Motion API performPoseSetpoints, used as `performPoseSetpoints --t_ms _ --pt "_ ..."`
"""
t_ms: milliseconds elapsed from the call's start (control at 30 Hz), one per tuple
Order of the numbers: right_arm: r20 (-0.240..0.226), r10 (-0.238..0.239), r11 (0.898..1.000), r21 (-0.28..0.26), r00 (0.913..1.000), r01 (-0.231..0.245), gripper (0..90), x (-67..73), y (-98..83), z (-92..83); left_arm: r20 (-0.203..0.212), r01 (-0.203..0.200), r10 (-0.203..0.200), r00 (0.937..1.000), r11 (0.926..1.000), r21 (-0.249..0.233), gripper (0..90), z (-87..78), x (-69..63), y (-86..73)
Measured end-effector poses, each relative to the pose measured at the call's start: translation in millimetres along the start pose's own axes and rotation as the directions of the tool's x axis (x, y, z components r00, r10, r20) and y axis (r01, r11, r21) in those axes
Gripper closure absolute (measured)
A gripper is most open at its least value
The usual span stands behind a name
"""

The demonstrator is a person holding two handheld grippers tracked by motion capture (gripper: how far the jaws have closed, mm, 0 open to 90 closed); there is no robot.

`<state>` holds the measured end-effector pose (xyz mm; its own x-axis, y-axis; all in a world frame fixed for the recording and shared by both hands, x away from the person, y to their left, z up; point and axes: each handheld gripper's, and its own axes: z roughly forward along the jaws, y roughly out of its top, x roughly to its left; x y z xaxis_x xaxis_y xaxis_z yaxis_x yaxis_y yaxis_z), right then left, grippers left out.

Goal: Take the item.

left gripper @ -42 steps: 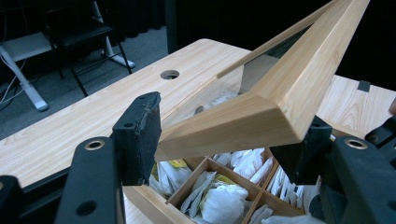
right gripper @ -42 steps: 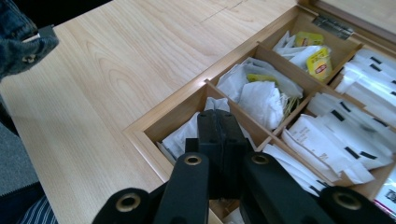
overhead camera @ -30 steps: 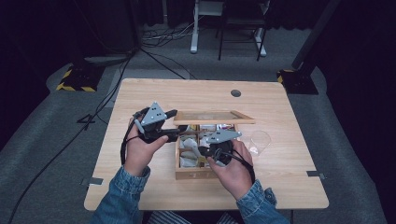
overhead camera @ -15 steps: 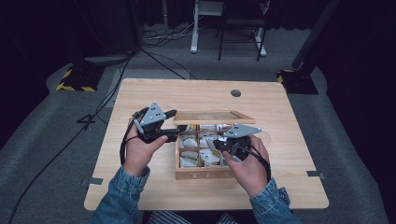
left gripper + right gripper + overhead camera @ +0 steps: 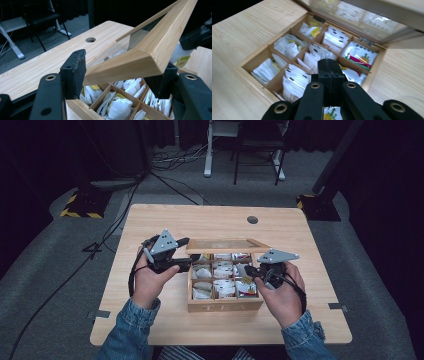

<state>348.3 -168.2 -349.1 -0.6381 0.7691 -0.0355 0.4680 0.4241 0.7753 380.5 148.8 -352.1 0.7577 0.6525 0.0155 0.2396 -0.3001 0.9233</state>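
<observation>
high view: a wooden tea box (image 5: 225,306) sits near the middle of the light wooden table (image 5: 165,222), its near wall lettered "tea", its glass-paned lid (image 5: 227,245) raised over the far edge. the left gripper (image 5: 181,262), held in the person's left hand (image 5: 147,282), is at the box's left far corner. the right gripper (image 5: 250,271), in the right hand (image 5: 282,295), points left over the right side of the box.

left gripper view: the two black jaws grasp the lid (image 5: 140,60) by its wooden frame corner, one pad on each side, holding it tilted up; below it, compartments of white tea bags (image 5: 117,108) show.

right gripper view: the jaws are clenched flat together with nothing visible between them, hovering above the middle compartments. the box (image 5: 254,60) holds two rows of compartments with white sachets (image 5: 294,80) and a red and green packet (image 5: 359,56) at the far right.
</observation>
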Motion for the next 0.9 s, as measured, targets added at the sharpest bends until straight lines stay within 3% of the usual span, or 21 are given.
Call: performPoseSetpoints --t_ms 267,900 --pt "0.048 0.046 0.999 0.003 0.9978 -0.046 90.0 -22.9 -6.6 -11.9 -0.008 0.005 -0.005 1.0000 1.0000 0.000 38.3 -2.6 1.1 -0.7" --pt "0.132 0.110 0.993 0.030 0.9851 -0.115 90.0 -59.5 -15.9 -30.0 -0.005 0.007 -0.007 1.0000 1.0000 0.000 38.3 -2.6 1.6 -0.8"
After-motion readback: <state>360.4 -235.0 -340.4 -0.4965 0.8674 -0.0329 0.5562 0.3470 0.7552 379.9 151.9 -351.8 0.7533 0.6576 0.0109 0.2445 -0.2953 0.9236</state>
